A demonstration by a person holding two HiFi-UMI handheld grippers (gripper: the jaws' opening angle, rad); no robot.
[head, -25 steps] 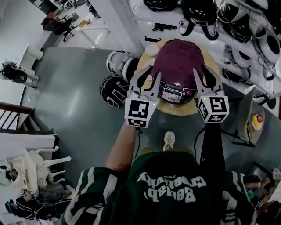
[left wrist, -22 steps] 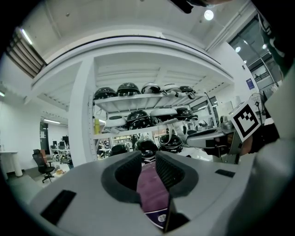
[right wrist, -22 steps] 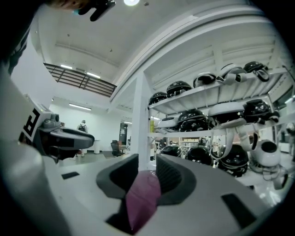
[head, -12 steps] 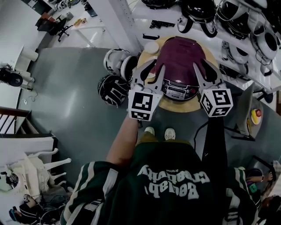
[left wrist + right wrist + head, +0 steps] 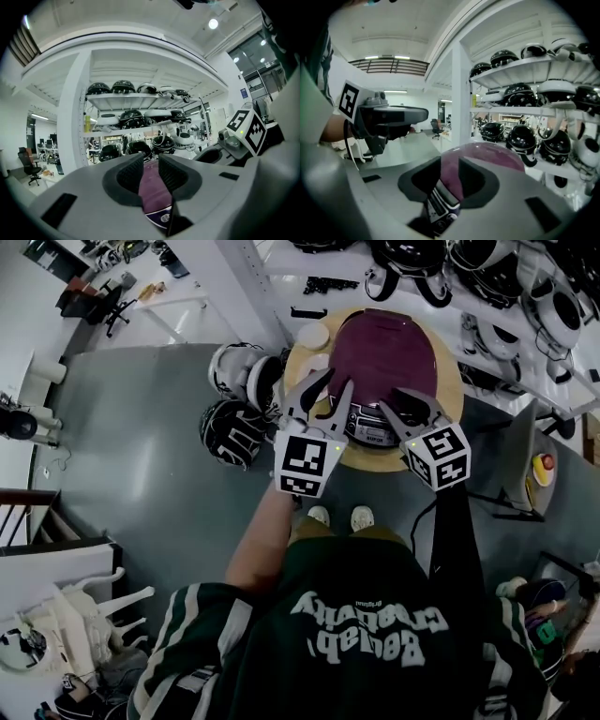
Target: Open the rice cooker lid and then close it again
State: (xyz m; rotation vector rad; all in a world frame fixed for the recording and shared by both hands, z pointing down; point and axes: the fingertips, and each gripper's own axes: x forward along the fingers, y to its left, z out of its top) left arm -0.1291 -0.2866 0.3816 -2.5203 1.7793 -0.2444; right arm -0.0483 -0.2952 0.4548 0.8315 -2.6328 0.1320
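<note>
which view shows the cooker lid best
Head view: the whole lid shows from above. The left gripper view shows only a strip inside the left claw; the right gripper view, its dome behind the right claw.

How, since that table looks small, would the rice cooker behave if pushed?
The rice cooker looks broad and squat, so it is probably heavy and unlikely to tip. Its domed maroon lid looks smooth, so it may be slippery to press. It fills much of the round wooden table, so a hard shove could slide it near the edge.
</note>
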